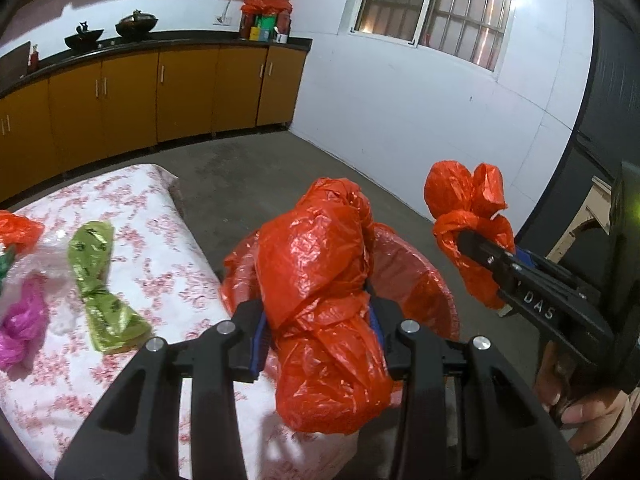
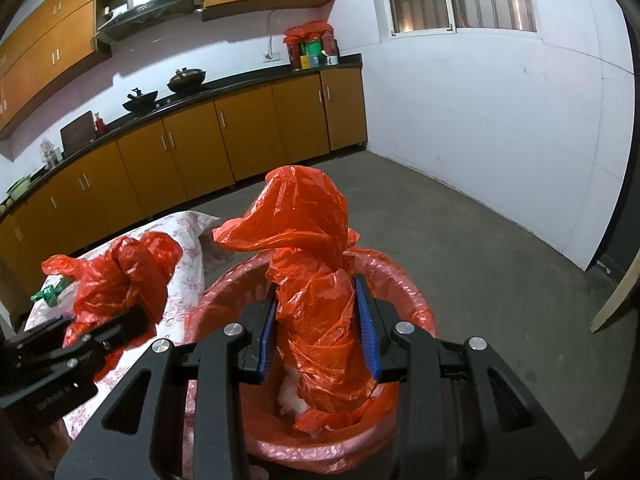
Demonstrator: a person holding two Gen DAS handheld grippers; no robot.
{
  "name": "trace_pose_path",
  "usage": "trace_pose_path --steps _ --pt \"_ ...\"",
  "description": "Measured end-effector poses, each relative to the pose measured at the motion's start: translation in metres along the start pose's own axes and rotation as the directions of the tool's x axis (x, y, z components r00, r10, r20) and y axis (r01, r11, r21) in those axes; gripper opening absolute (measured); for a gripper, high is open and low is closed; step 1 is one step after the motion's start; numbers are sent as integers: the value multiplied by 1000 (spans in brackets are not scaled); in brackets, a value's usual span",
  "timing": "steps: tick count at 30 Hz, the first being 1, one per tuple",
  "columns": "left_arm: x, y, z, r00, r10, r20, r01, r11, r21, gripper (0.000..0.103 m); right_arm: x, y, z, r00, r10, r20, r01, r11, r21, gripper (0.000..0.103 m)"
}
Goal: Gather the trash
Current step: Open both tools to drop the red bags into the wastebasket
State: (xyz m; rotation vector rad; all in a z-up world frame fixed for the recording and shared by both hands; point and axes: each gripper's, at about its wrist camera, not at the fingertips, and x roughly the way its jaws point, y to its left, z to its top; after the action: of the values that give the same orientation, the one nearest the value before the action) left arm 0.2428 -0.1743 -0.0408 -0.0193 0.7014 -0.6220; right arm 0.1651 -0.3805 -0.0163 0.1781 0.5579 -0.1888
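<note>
My left gripper (image 1: 318,320) is shut on a crumpled orange plastic bag (image 1: 316,248), held beside the table edge and in front of the bin (image 1: 436,280). In the right wrist view my right gripper (image 2: 318,324) is shut on a second orange bag (image 2: 308,216), which hangs over the mouth of the pink-lined bin (image 2: 416,300). Orange and white scraps lie inside the bin. Each view also catches the other hand's load: the right gripper (image 1: 468,244) with its knotted bag (image 1: 464,192), and the left gripper (image 2: 132,320) with its bag (image 2: 128,276).
A table with a floral cloth (image 1: 168,280) stands left of the bin. On it lie a green wrapper (image 1: 104,280), a magenta bag (image 1: 20,320) and another orange bag (image 1: 20,228). Yellow kitchen cabinets (image 2: 240,140) line the far wall. A hand (image 1: 580,408) grips the right tool.
</note>
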Motion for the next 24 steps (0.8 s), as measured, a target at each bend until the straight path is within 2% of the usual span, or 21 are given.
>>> trace_pose_path --steps 6,8,9,10,14,16,19,24 --pt "21 -2 -1 999 -18 -31 17 1000 -13 41 8 -4 5 1000 0 1 0 1000 27 37" --pt "28 -2 -1 999 -23 -41 22 1000 -19 44 11 -7 6 1000 1 6 -1 999 38 38" --pt "32 -1 -1 999 -24 -47 23 999 -23 46 13 -8 7 1000 2 8 -2 999 48 41" --pt "35 0 -1 999 -20 -50 18 999 -29 52 13 -10 6 1000 1 9 -1 999 53 46" --pt "41 7 -4 998 -15 -65 12 999 -49 62 14 -12 7 1000 -10 20 8 998 64 66" --pt "41 13 -6 997 -3 -71 -1 998 -55 63 13 -13 6 1000 -19 23 17 998 65 69" --pt "35 23 -11 997 31 -68 -35 997 -64 65 10 -15 4 999 -28 19 27 997 67 71" --pt "13 42 -21 987 154 -34 -156 986 -50 70 10 -7 3 1000 -22 11 22 999 31 71"
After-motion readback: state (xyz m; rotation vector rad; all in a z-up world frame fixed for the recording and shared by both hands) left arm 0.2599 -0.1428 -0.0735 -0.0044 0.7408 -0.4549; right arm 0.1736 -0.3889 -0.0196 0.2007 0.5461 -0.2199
